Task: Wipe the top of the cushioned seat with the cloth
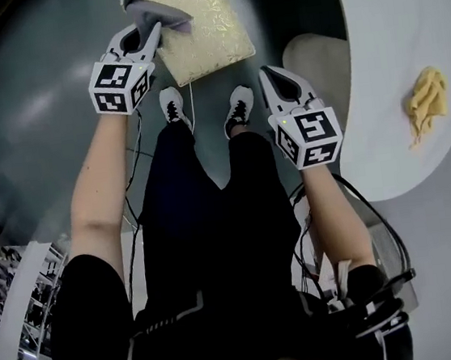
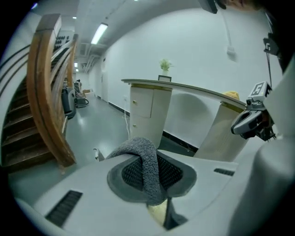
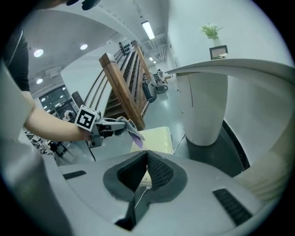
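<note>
A cream cushioned seat [image 1: 200, 25] stands on the floor ahead of the person's feet. Its pale top also shows in the right gripper view [image 3: 156, 138]. My left gripper [image 1: 147, 35] is shut on a grey cloth [image 1: 151, 11], held over the seat's near left corner. In the left gripper view the cloth [image 2: 148, 168] drapes over the closed jaws, and a bit of cream seat shows below. My right gripper [image 1: 270, 72] hovers right of the seat, jaws shut with nothing between them [image 3: 146, 155]. From there I see the left gripper [image 3: 109, 128] with the cloth [image 3: 131, 129].
A curved white counter [image 1: 393, 146] fills the right side, with a yellow rag [image 1: 426, 101] on it. Its pale cylindrical pedestal [image 1: 322, 60] stands just right of my right gripper. The person's shoes [image 1: 172, 105] are close to the seat. A wooden staircase [image 2: 45, 97] rises at the left.
</note>
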Tool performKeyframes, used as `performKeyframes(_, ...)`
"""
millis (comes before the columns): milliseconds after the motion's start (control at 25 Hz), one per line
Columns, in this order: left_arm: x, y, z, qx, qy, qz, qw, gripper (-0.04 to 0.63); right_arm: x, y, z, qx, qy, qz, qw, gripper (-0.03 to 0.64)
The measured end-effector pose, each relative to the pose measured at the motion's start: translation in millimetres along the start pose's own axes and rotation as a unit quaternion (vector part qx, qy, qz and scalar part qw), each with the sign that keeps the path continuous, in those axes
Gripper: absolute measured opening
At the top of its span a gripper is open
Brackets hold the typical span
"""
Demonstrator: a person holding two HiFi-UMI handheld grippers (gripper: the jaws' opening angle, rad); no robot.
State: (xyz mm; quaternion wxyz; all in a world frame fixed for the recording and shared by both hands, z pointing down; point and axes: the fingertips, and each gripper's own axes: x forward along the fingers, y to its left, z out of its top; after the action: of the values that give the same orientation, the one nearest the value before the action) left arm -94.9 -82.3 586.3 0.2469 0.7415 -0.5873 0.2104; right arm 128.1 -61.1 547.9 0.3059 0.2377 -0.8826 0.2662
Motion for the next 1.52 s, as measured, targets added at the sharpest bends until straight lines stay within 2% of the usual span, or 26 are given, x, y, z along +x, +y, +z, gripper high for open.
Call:
performKeyframes(120, -28.5, 25.8, -37.5, -0.018, 0.009, 0.043, 0.9989, 0.038, 12.4, 5.0, -5.6, -0.013, 0.013, 0.003, 1.0, 0.006)
performKeyframes(240, -39.4, 49.1, -90.7, -0.018, 0.056, 0.08, 0.995, 0.039, 32.8, 7.5, -14.5, 0.004, 0.02, -0.004, 1.0, 0.006)
performKeyframes(400, -57.2, 51.8, -159.4, -0.005, 0.132, 0.098, 0.9864, 0.039, 47.5, 20.7, -30.7, 0.006, 0.038, -0.002, 0.999, 0.006)
performKeyframes(520, -60.5, 56.6, -188.6, 0.006, 0.175, 0.101, 0.9794, 0.039, 57.8, 33.6, -36.9, 0.002, 0.047, 0.002, 0.999, 0.006)
performKeyframes(720, -26.7, 30.6, -211.8, 0.046, 0.198, 0.052, 0.9777, 0.038, 68.5, 39.8, -49.6, 0.003, 0.057, 0.007, 0.998, 0.006)
performKeyframes(880, 9.3, -2.6, -201.7, 0.083, 0.194, 0.003, 0.9774, 0.039, 68.5, 38.7, -61.7, 0.009, 0.06, 0.007, 0.998, 0.006)
performKeyframes(1160, 46.4, -54.8, -187.0, 0.136, 0.218, -0.073, 0.9638, 0.039, 57.9, 29.3, -78.7, 0.031, 0.055, 0.004, 0.998, 0.006)
performKeyframes(1240, 52.0, -64.5, -186.3, 0.139, 0.225, -0.082, 0.9609, 0.038, 54.2, 27.1, -80.5, 0.037, 0.052, 0.005, 0.998, 0.006)
performKeyframes(1400, 65.0, -77.9, -180.5, 0.114, 0.225, -0.079, 0.9644, 0.039, 43.9, 19.9, -76.6, 0.046, 0.036, 0.008, 0.998, 0.006)
performKeyframes(1520, 74.9, -91.6, -176.6, 0.114, 0.224, -0.086, 0.9642, 0.039, 37.7, 13.3, -75.3, 0.053, 0.029, 0.005, 0.998, 0.006)
